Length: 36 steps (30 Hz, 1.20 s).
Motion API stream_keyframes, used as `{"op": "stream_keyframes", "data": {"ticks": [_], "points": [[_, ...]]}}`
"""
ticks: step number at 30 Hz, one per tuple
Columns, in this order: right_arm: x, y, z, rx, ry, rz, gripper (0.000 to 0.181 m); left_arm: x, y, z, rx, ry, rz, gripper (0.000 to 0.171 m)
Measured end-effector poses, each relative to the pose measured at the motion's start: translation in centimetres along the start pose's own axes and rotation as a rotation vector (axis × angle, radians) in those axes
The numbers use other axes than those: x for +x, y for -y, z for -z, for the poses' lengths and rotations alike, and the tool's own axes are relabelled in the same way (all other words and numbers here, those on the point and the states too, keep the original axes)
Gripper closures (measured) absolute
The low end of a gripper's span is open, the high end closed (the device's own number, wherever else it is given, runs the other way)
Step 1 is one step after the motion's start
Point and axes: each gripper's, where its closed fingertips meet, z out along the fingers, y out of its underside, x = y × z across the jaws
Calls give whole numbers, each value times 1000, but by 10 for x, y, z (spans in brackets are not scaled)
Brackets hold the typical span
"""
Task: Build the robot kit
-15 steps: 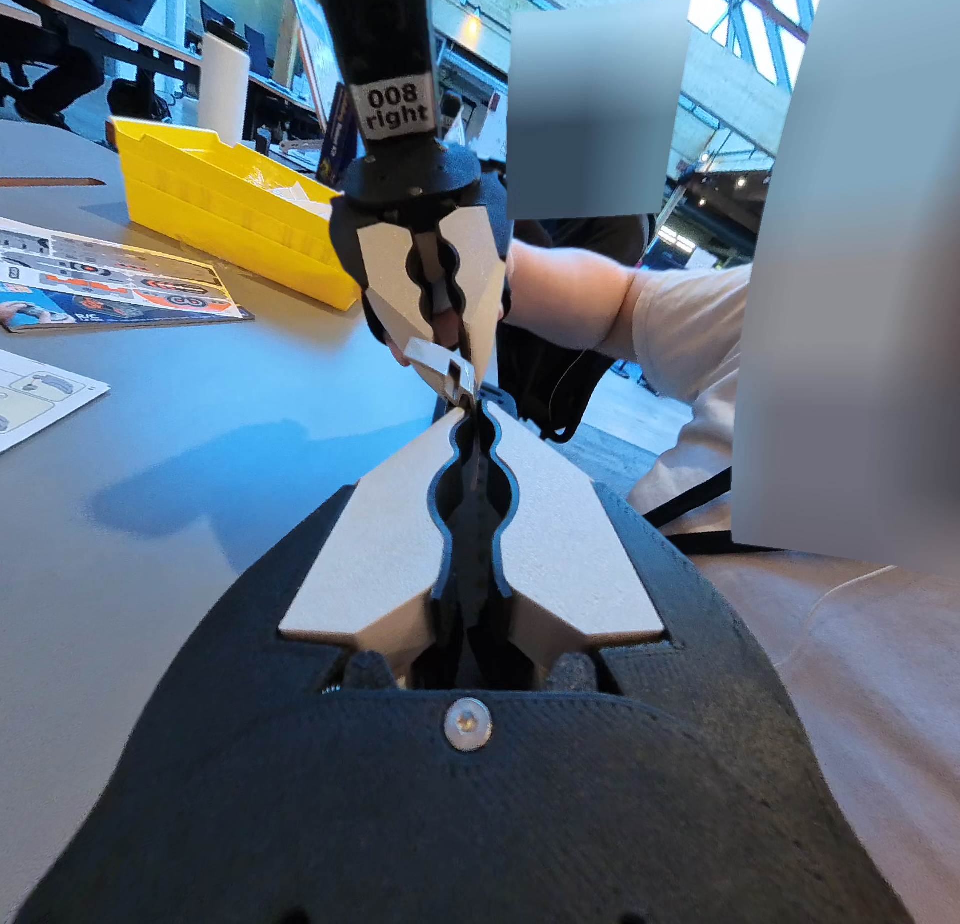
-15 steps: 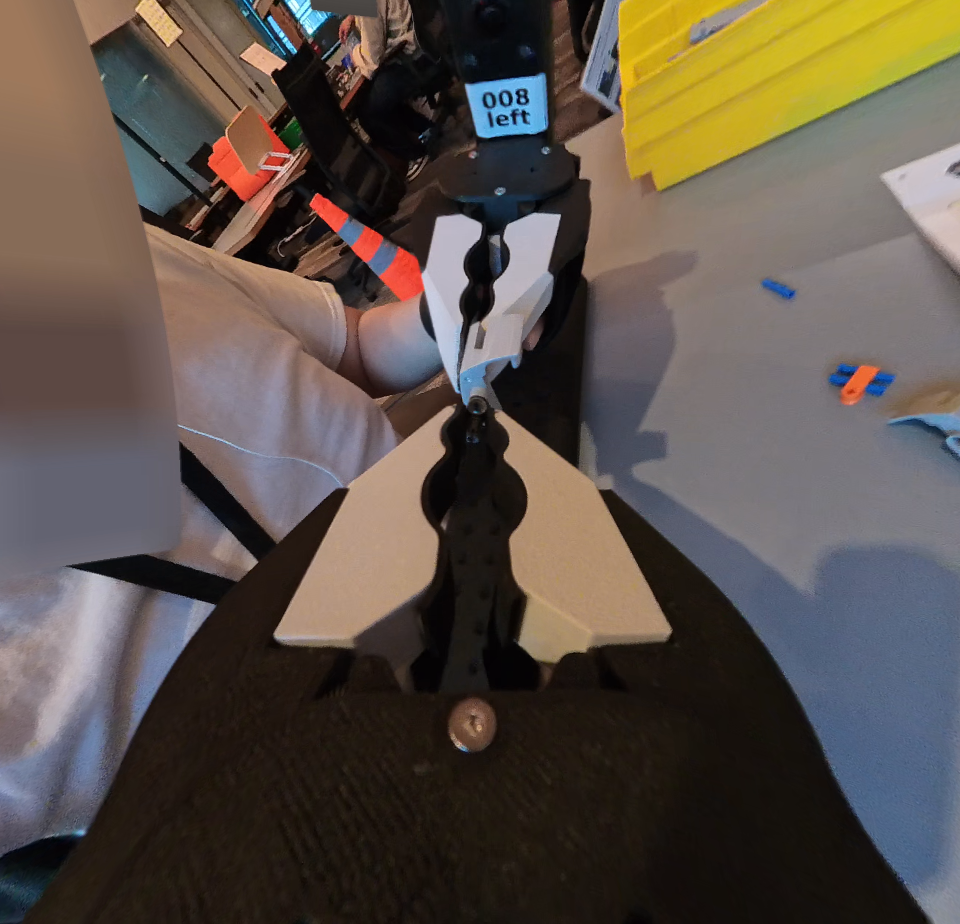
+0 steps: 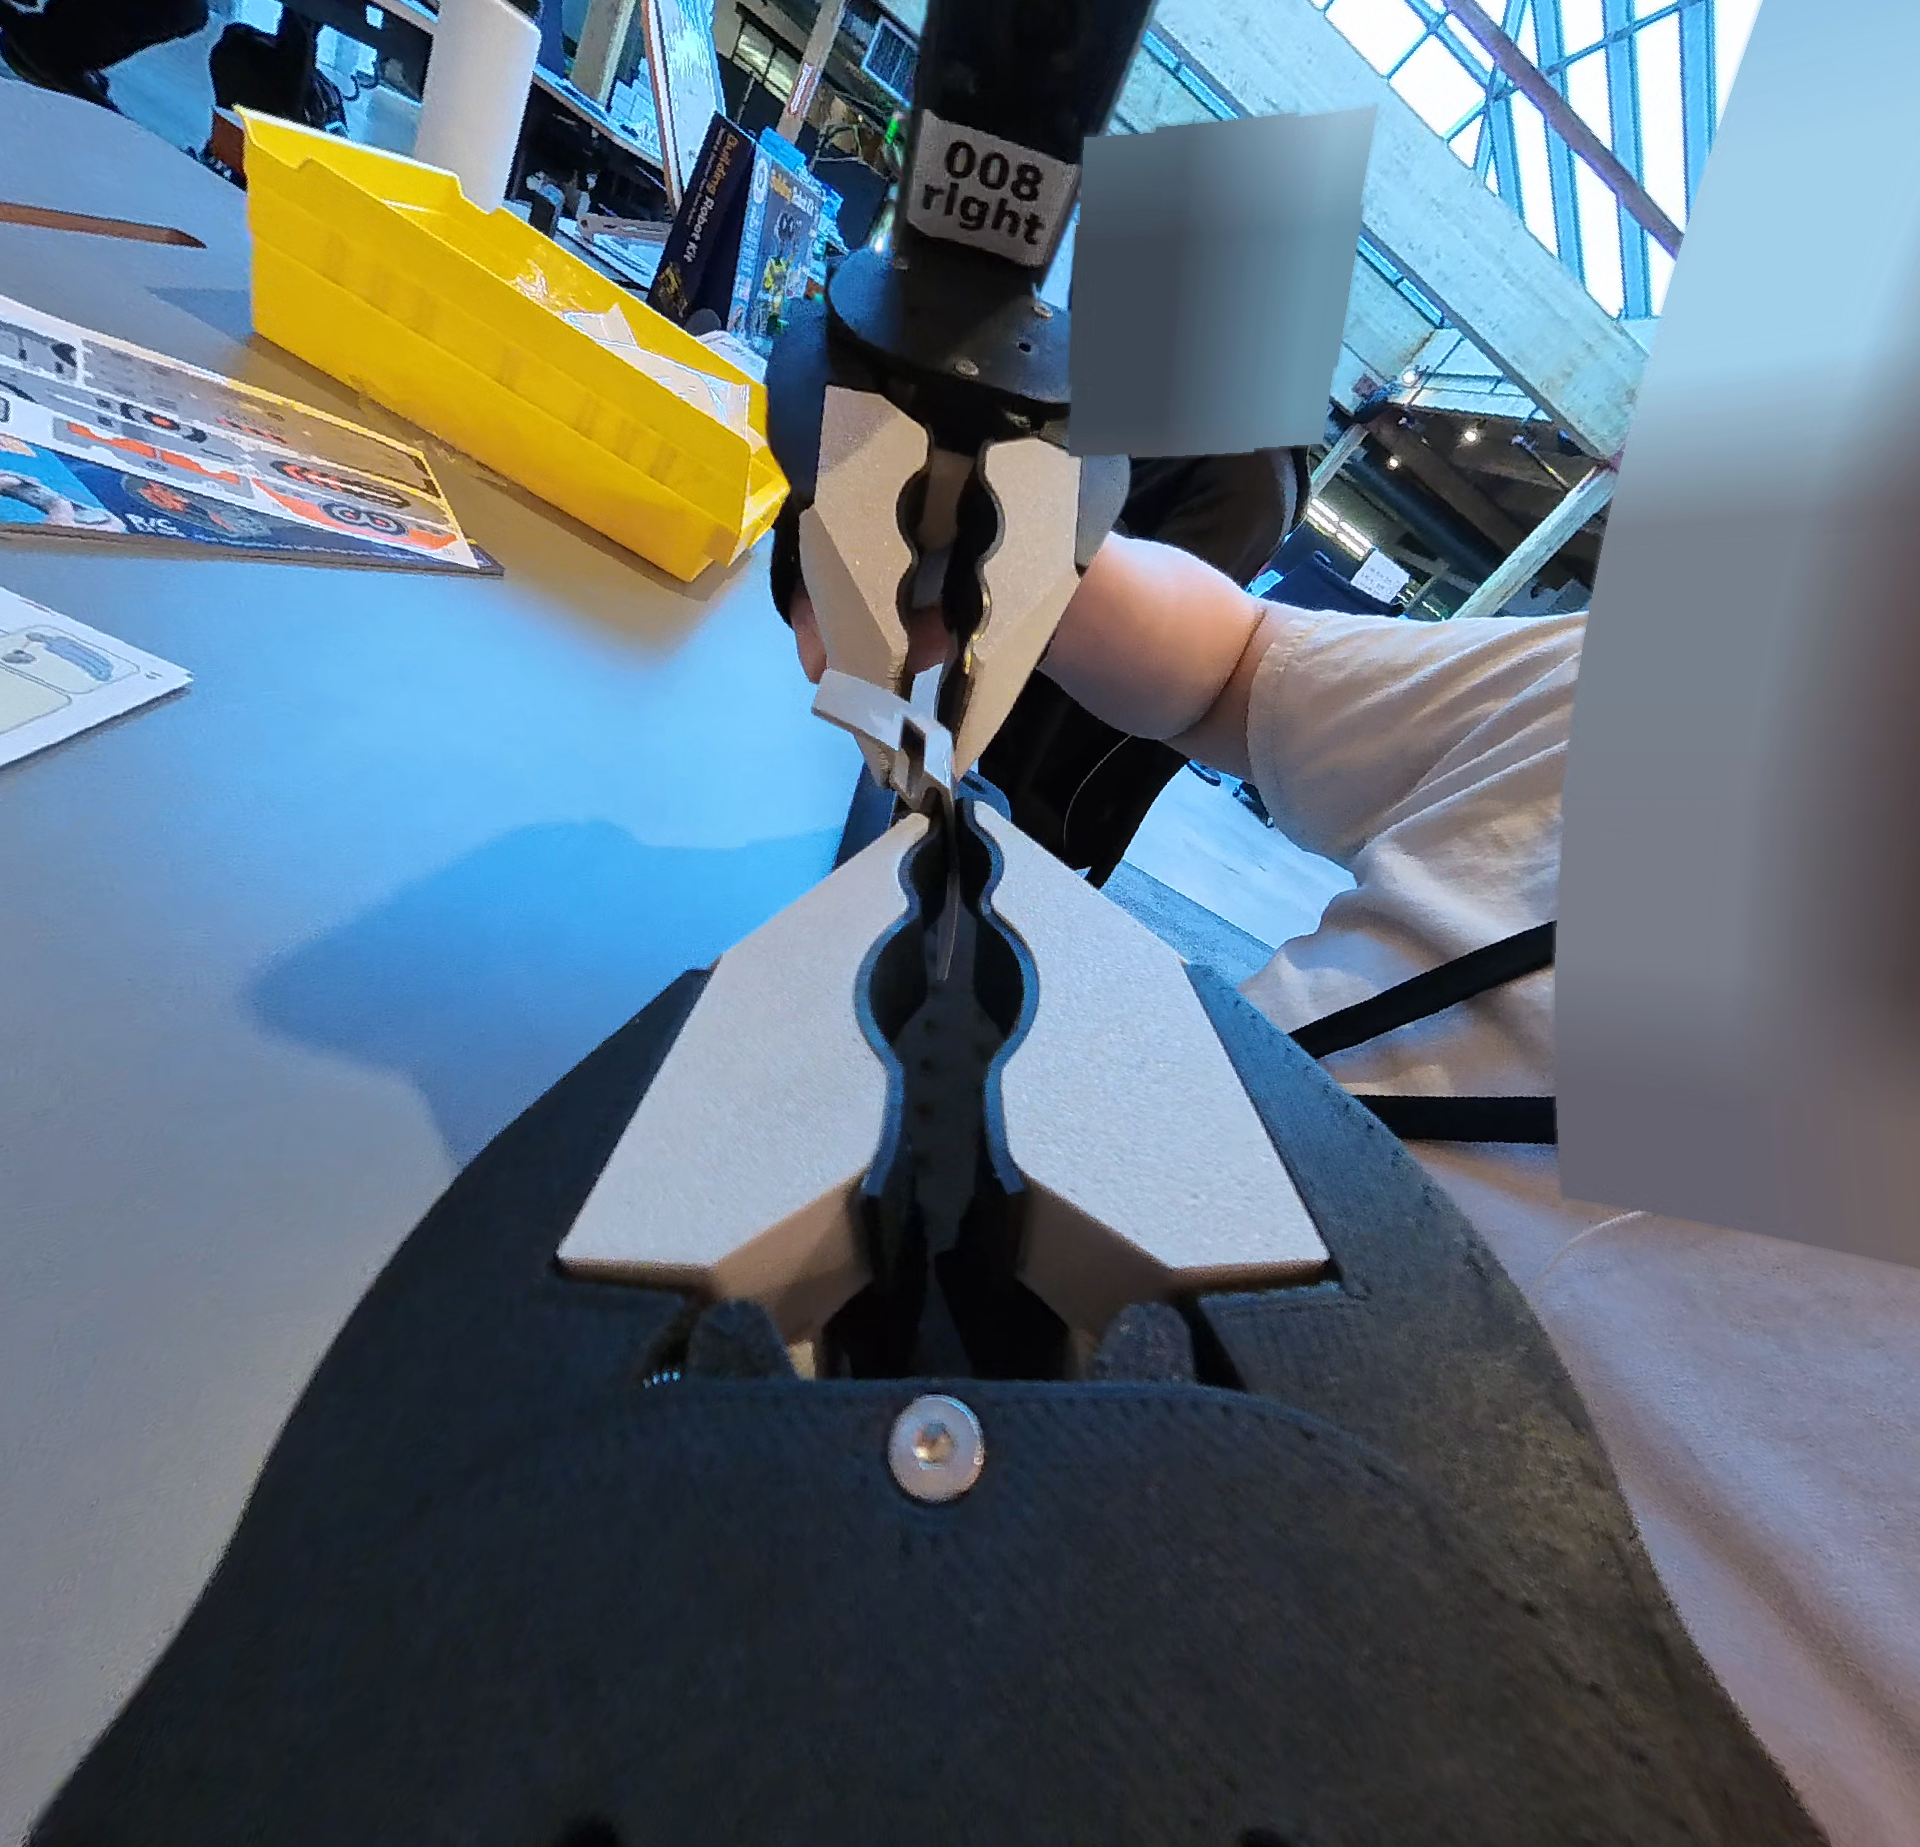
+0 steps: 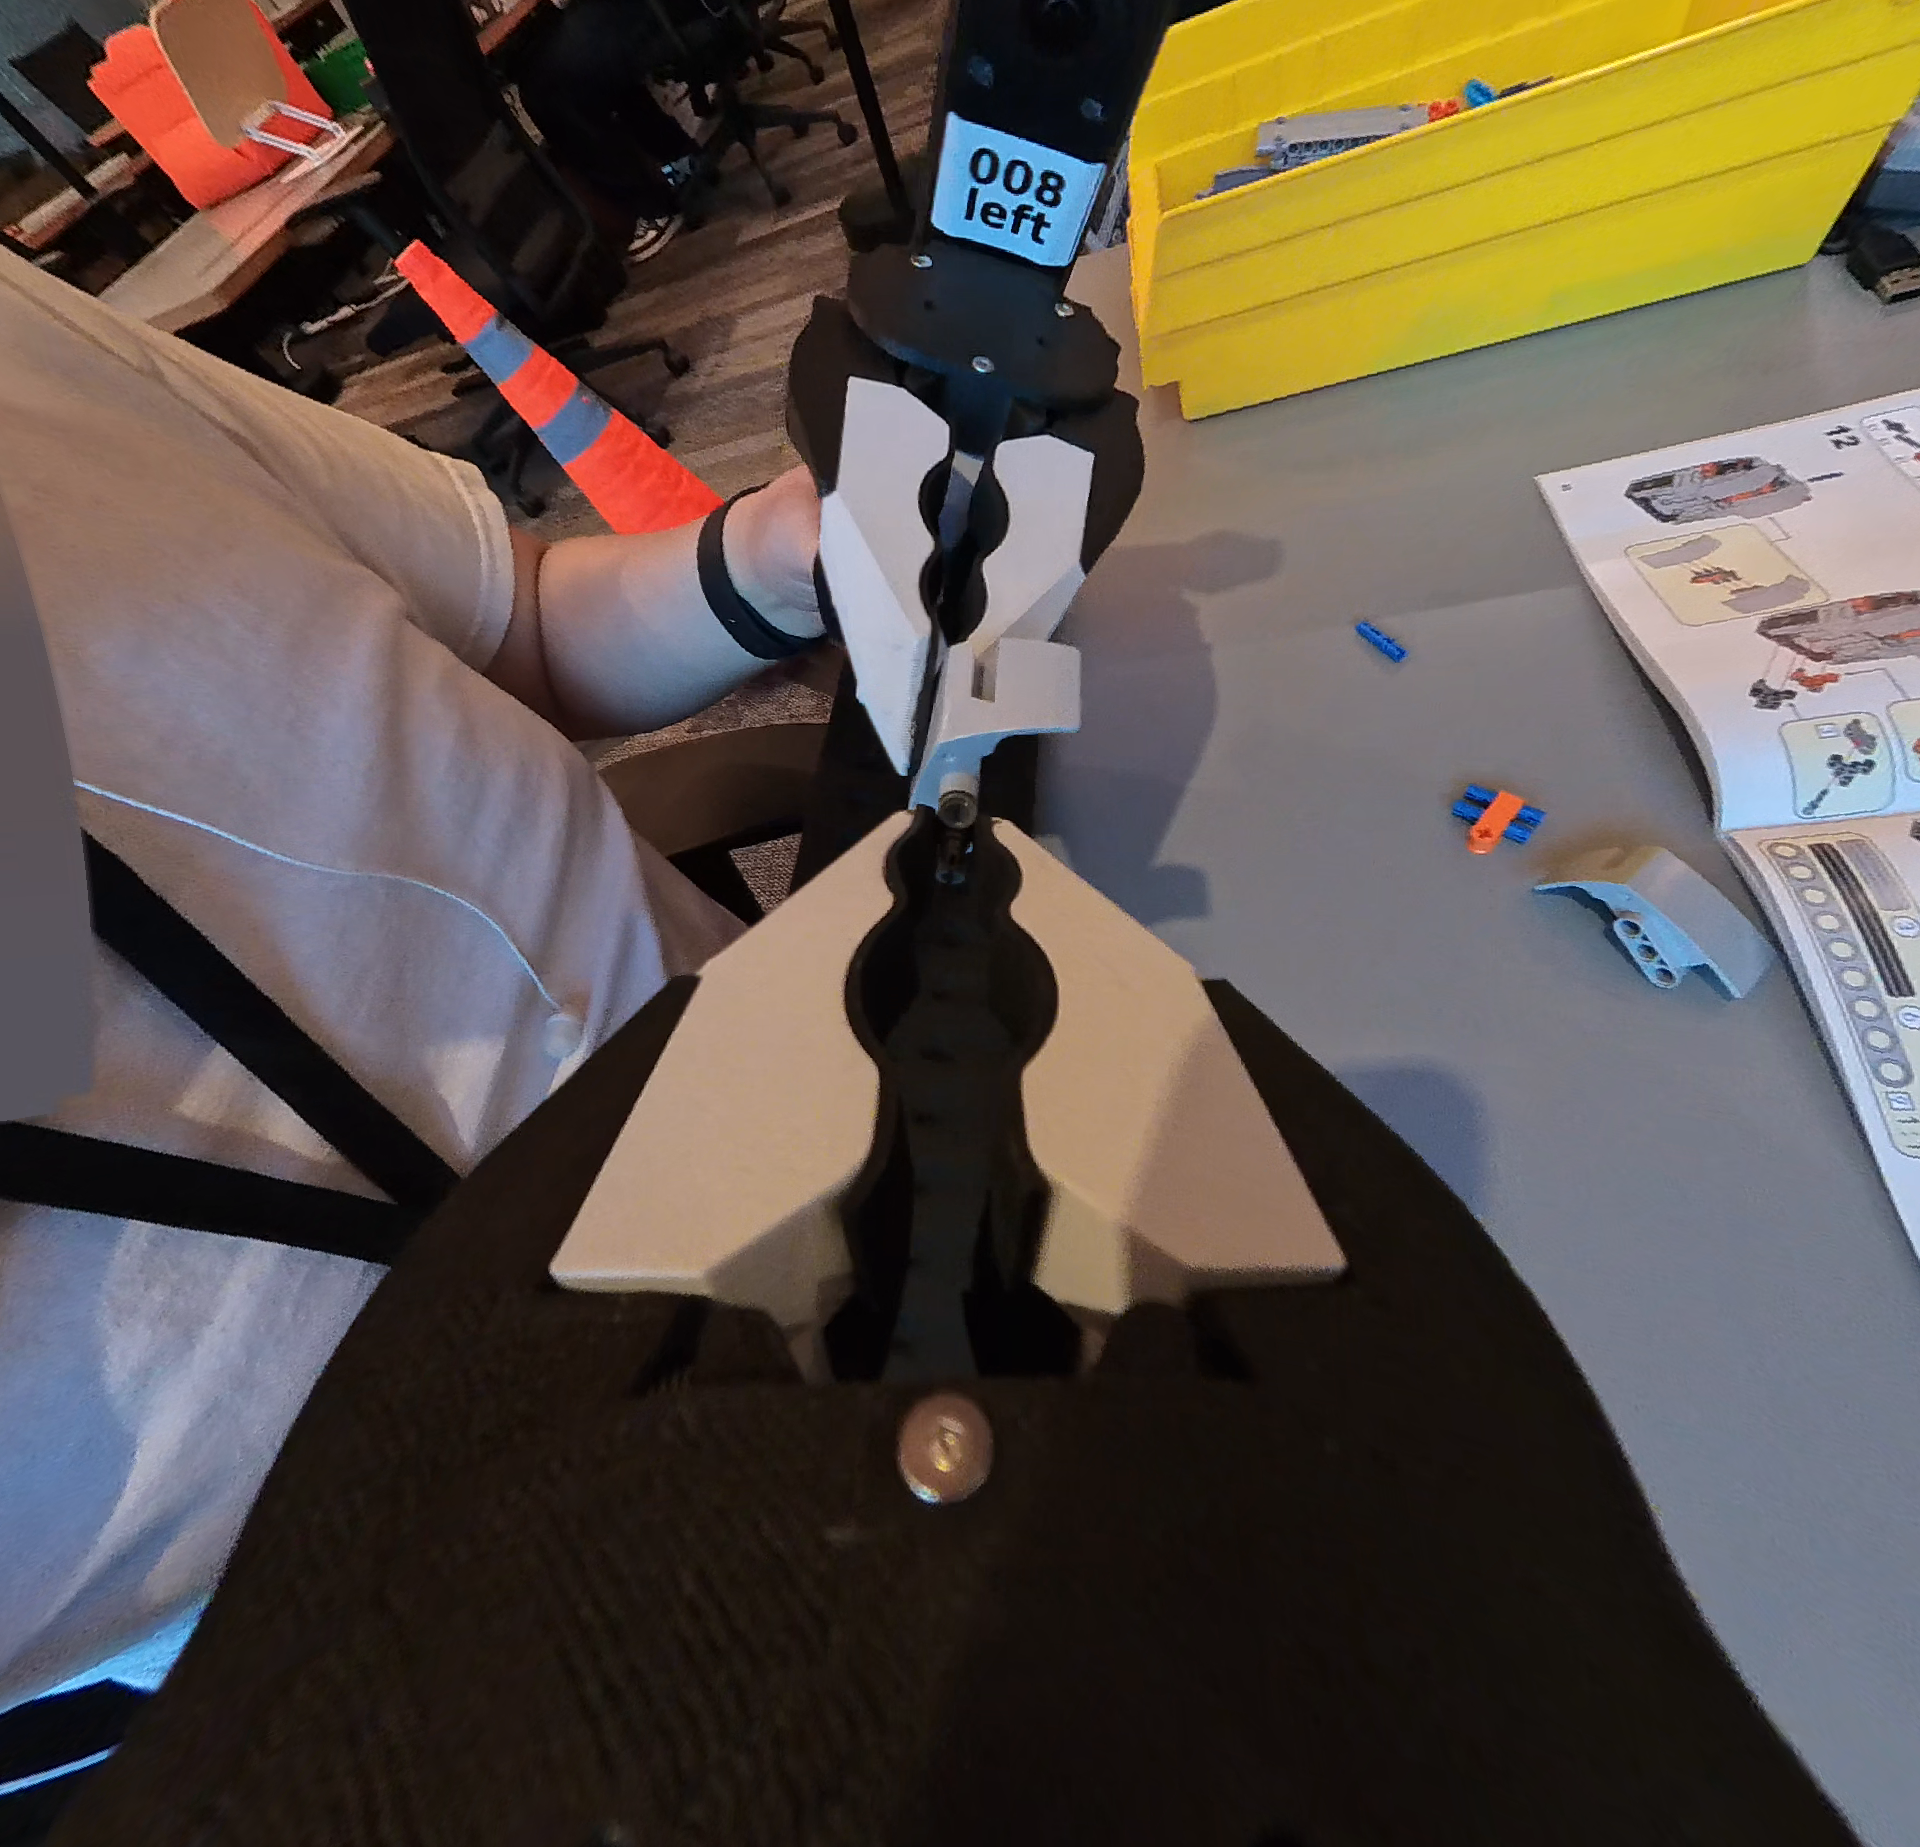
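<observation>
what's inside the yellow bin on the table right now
In the right wrist view, the yellow bin holds a grey holed beam plus small orange and blue pieces. Its front wall hides the floor, so anything lower down cannot be seen.

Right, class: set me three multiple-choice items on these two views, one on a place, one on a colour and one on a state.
1. Where does the loose curved grey piece lie?
A. on the floor
B. on the table beside the open booklet
C. on a chair

2. What colour is the bin?
A. yellow
B. green
C. white

3. How is the left gripper?
A. wide open, empty
B. lying flat on the table
C. shut on a light grey piece

Answers:
1 B, it rests by the booklet's edge.
2 A, its walls are plainly yellow.
3 C, its fingers pinch the piece at their tips.
</observation>
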Motion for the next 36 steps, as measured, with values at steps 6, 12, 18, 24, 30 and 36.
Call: {"op": "stream_keyframes", "data": {"ticks": [6, 12, 18, 24, 30, 36], "points": [[7, 0, 1, 19, -43, -2, 176, -6, 3, -1, 6, 42, 2, 171], [4, 1, 1, 43, -21, -17, 175, -4, 4, 1, 12, 0, 30, 171], [-3, 9, 22, 71, 16, 298, 105, 5, -5, 20, -129, -317, 317, 171], [-22, 7, -10, -237, 78, 785, 105, 13, -7, 17, -480, -388, 376, 171], [-24, 26, -8, -219, 94, 794, 131, 30, 13, 12, -609, -364, 322, 171], [-31, 26, -6, -227, 60, 884, 134, 37, 15, 10, -681, -351, 328, 171]]}}
